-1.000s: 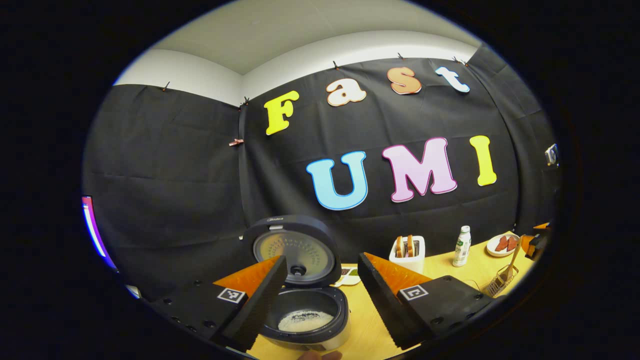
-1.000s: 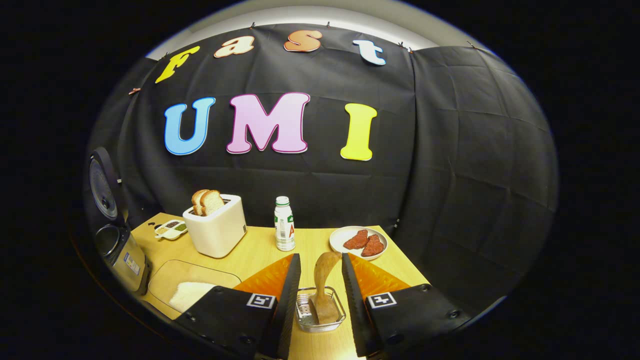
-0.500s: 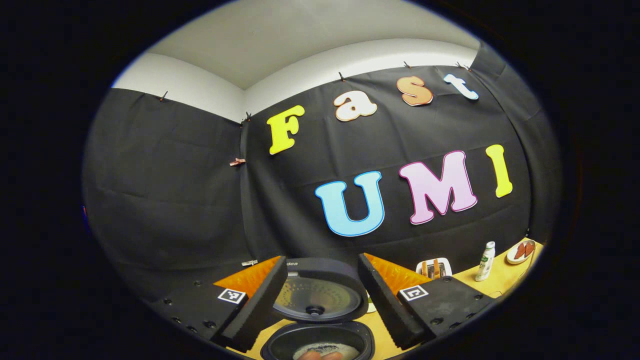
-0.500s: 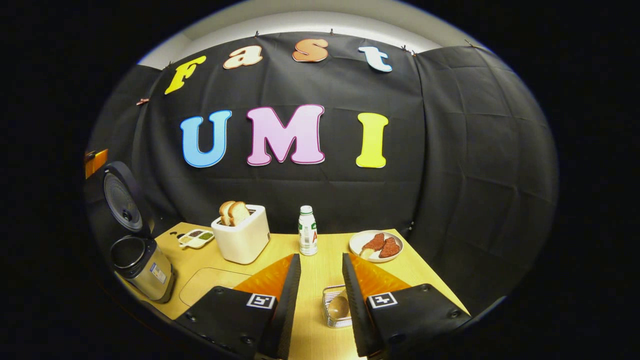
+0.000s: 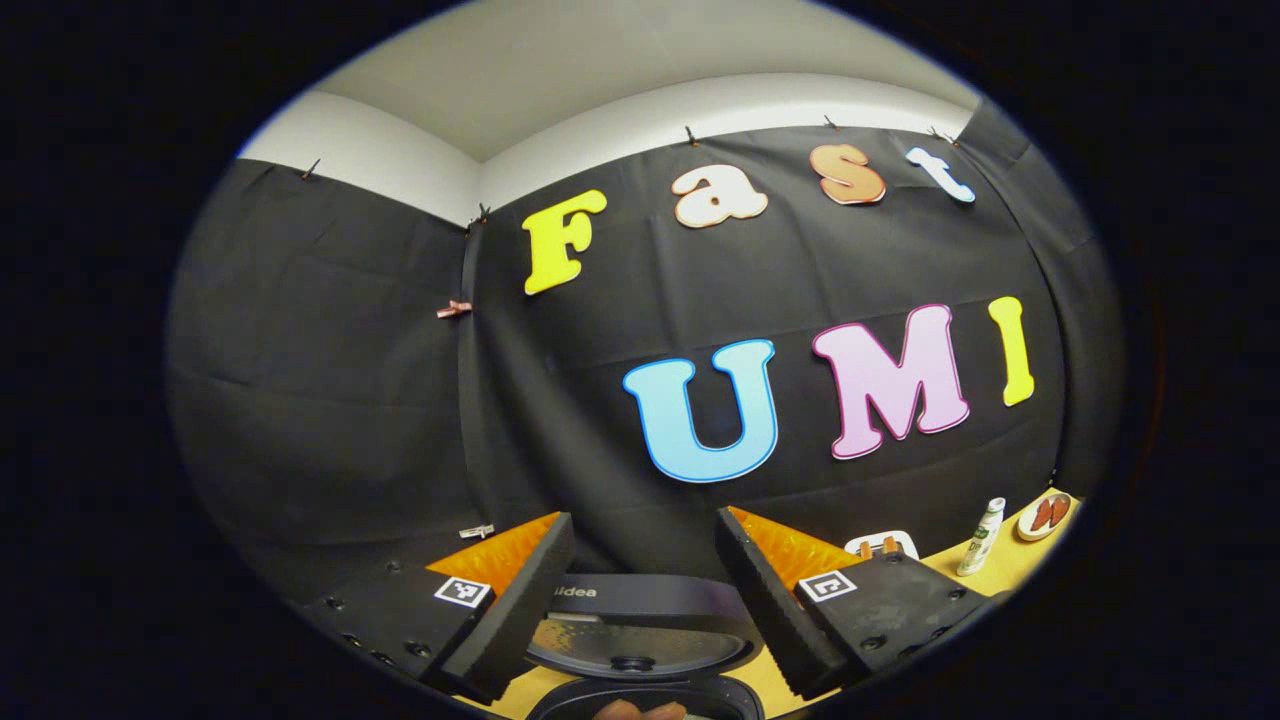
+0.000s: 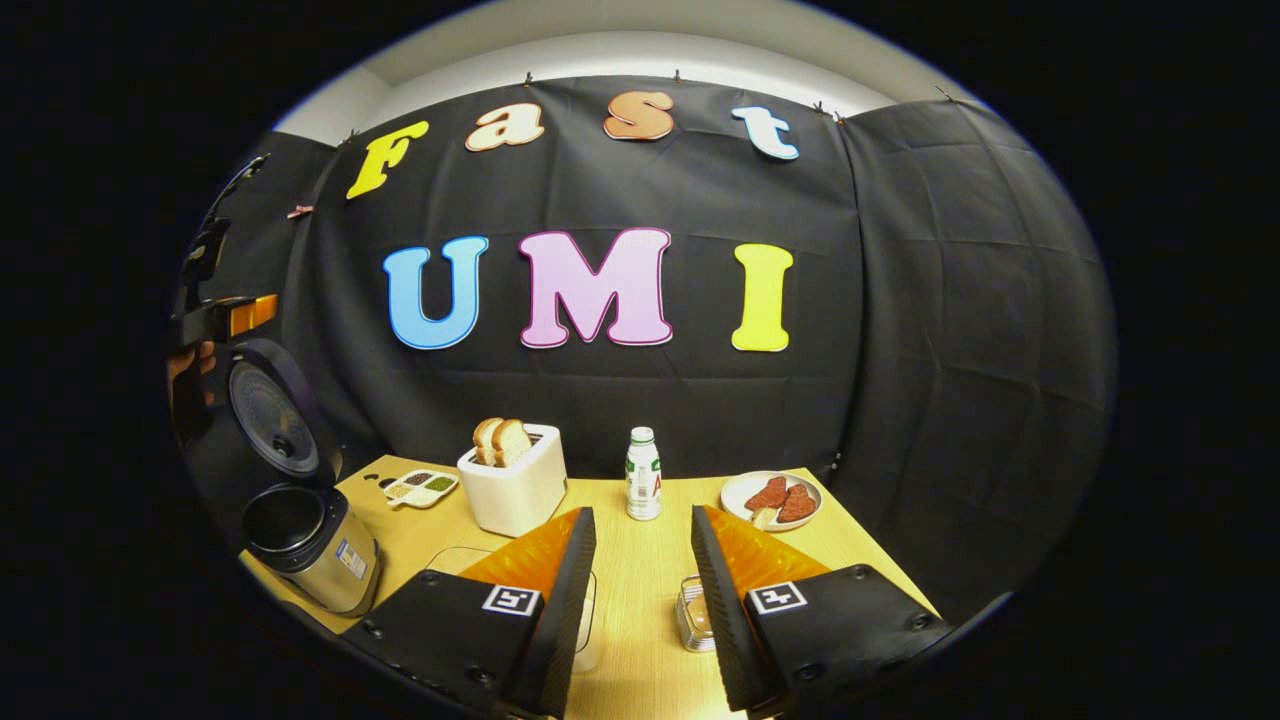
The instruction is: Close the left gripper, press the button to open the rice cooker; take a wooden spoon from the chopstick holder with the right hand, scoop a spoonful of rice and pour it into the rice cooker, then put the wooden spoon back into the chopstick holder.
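My left hand-held gripper point(image 5: 640, 560) hangs over the rice cooker point(image 6: 310, 535), jaws wide, nothing held; lid up. Right hand-held gripper point(image 6: 640, 570) also wide & empty; chopstick holder point(image 6: 692, 612) w/ wooden spoon point(image 6: 698, 610) sits right of the cooker on the desk point(image 6: 640, 580).

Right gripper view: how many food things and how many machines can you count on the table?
Bread slices: 2
Meat pieces on the plate: 2
Bottle: 1
Toaster: 1
Rice cooker: 1
Total: 7
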Action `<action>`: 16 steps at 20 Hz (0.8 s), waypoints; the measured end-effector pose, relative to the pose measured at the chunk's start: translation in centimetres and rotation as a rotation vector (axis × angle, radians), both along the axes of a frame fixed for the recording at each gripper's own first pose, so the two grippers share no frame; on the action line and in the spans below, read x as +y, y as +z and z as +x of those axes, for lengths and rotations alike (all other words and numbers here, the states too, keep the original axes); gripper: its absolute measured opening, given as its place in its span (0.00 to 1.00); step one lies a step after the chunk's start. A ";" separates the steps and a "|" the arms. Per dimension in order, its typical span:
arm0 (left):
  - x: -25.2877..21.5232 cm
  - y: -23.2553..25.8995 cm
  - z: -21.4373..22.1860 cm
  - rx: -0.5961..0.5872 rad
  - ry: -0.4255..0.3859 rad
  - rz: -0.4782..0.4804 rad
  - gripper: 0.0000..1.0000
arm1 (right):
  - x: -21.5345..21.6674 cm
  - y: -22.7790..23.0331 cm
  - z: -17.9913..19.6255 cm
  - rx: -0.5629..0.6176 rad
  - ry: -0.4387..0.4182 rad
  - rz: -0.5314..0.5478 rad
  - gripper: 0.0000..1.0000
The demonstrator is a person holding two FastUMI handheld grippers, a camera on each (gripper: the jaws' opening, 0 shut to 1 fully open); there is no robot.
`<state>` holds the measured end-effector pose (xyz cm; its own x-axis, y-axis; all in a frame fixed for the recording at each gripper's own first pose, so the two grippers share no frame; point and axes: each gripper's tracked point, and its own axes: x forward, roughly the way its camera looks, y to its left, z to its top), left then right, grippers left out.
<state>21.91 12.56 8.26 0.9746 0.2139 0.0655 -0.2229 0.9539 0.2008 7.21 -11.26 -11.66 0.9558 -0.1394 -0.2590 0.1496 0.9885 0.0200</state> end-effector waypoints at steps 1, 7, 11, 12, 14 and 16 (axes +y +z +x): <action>0.7 -0.5 0.6 0.018 0.007 -0.003 0.99 | 0.3 0.0 -0.3 -0.001 0.002 -0.007 0.60; 2.7 -2.4 2.8 0.105 0.020 0.006 0.96 | 1.5 0.3 -0.7 0.002 0.006 0.003 0.60; 2.9 -3.7 2.3 0.125 0.010 -0.082 1.00 | 1.9 1.0 -0.8 -0.008 0.016 -0.006 0.60; 2.8 -3.5 2.1 0.119 0.008 -0.097 1.00 | 1.9 1.1 -0.9 -0.009 0.017 -0.005 0.60; 2.6 -3.8 1.4 0.122 0.006 -0.096 1.00 | 2.1 1.1 -1.0 -0.010 0.020 0.002 0.60; 2.4 -4.0 0.2 0.122 0.006 -0.106 1.00 | 2.3 1.3 -1.1 -0.012 0.031 0.001 0.61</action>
